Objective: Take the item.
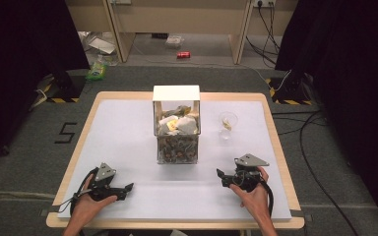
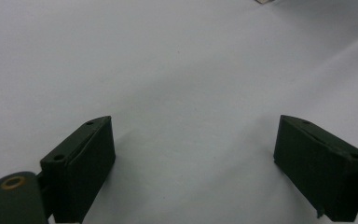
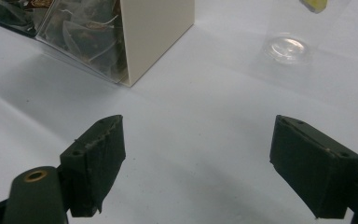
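- The left gripper (image 1: 128,187) rested on the white table cover (image 1: 128,132) at the near edge, to the near-left of the clear box (image 1: 176,129), and well apart from it; a hand (image 1: 86,206) held it from behind
- In the left gripper view, the jaws of this gripper stood wide apart, with nothing between them, only bare white cover (image 2: 177,84) under them
- The right gripper (image 1: 220,174) rested on the cover to the near-right of the clear box, also held by a hand (image 1: 256,199), and it pointed toward the middle of the table
- In the right gripper view, its jaws stood wide apart too, and they held nothing; the white cover (image 3: 196,154) lay between them
- The clear box stood upright at the middle of the table, between the two grippers but farther than both, touching neither of them
- The box had a white top (image 1: 176,92) and transparent walls; inside it lay many small packets, light ones above and darker ones below
- In the right gripper view, a corner of the clear box (image 3: 135,42) appeared ahead of the jaws, near but not touching them
- A small clear cup (image 1: 228,121) stood to the right of the clear box, apart from it, with a small yellowish piece inside
- In the right gripper view the clear cup (image 3: 286,46) stood beyond the jaws, farther than the box corner
- Beyond the table, behind the clear box, a red can (image 1: 183,55) lay on the floor
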`<action>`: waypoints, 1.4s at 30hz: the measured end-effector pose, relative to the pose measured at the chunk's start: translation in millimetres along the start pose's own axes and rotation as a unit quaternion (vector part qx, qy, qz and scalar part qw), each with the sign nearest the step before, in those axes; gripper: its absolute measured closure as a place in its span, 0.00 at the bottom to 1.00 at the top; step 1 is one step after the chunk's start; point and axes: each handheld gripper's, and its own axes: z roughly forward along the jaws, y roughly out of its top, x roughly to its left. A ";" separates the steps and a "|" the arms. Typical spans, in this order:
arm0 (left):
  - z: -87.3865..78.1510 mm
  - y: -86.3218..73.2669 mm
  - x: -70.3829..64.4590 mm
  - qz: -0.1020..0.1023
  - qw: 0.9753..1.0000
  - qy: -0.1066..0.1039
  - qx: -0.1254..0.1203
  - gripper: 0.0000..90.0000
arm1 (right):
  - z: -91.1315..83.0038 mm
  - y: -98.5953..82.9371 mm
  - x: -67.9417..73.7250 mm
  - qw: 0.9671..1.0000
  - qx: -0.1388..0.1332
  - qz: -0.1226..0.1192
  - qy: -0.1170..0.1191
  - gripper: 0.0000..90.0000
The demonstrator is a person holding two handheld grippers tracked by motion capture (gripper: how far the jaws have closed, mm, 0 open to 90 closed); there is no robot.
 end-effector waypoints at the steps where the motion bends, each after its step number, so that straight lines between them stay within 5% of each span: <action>1: 0.0 0.0 0.0 0.000 1.000 0.000 0.000 0.13 | -0.2 -0.6 0.7 1.000 0.002 0.001 0.000 0.21; 42: 0.0 0.0 0.0 0.000 1.000 0.000 0.000 0.13 | -19.7 -35.2 22.1 0.999 0.035 -0.004 0.003 0.19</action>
